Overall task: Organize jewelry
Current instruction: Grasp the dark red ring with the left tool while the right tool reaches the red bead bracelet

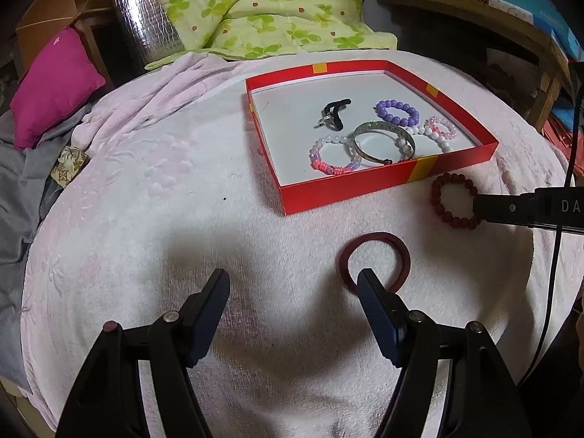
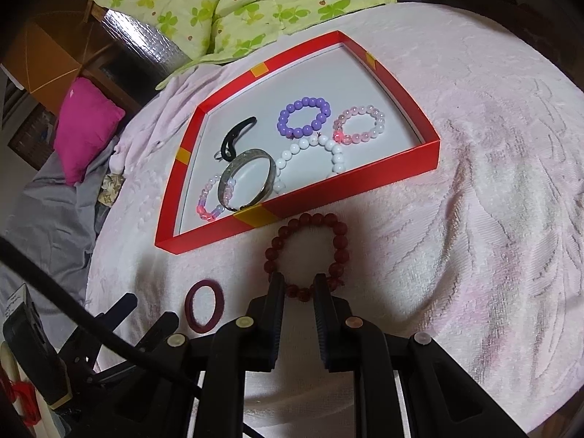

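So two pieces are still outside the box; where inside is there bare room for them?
The red box floor is bare along its left and far walls, beyond the black band. The near right, around the silver bangle and white beads, is crowded.

The left gripper (image 1: 294, 283) has a glossy black plastic frame with two long tapering fingers, each faced with a ribbed dark navy pad (image 1: 372, 301) and pinned by round silver screws. The right gripper (image 2: 298, 284) is built alike, with pale cream and pinkish screw caps. A black cable (image 2: 65, 295) trails beside it. White letters "DA" (image 1: 569, 206) mark its side.
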A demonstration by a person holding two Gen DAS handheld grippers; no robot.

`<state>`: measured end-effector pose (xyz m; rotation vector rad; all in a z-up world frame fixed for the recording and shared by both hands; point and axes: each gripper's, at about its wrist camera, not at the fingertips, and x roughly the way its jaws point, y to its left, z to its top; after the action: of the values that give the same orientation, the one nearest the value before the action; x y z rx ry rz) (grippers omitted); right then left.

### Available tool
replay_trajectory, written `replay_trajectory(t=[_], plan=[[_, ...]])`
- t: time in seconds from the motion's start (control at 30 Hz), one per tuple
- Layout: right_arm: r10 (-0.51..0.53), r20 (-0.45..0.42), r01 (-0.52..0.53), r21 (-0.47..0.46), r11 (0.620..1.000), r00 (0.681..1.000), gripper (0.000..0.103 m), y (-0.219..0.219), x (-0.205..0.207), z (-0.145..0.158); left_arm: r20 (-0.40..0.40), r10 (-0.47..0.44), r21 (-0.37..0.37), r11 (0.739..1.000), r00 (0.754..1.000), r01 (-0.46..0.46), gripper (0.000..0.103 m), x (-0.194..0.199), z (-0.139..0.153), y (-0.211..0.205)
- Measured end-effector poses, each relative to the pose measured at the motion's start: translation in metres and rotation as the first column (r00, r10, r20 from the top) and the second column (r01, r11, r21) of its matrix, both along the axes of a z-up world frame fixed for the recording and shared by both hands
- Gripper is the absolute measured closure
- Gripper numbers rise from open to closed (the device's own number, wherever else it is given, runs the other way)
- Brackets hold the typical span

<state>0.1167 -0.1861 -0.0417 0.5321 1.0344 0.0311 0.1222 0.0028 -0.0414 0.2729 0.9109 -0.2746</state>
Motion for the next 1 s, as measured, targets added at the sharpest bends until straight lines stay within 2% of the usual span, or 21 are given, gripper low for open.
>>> replay_trajectory(t=[0.43, 1.0], plan=[[0.004, -0.007, -0.004, 0.0, 1.0, 1.0, 0.085, -0.004, 0.001, -0.002, -0.026, -0.01, 0.018, 1.0, 1.0, 0.01, 0.03, 0.002, -0.006, -0.005], [-0.046, -0.014, 0.045, -0.019, 0.999, 0.999, 0.085, -0.016, 0.0, -0.001, -0.034, -0.02, 0.034, 0.999, 0.999, 0.021, 0.03, 0.001, -0.01, -0.01]])
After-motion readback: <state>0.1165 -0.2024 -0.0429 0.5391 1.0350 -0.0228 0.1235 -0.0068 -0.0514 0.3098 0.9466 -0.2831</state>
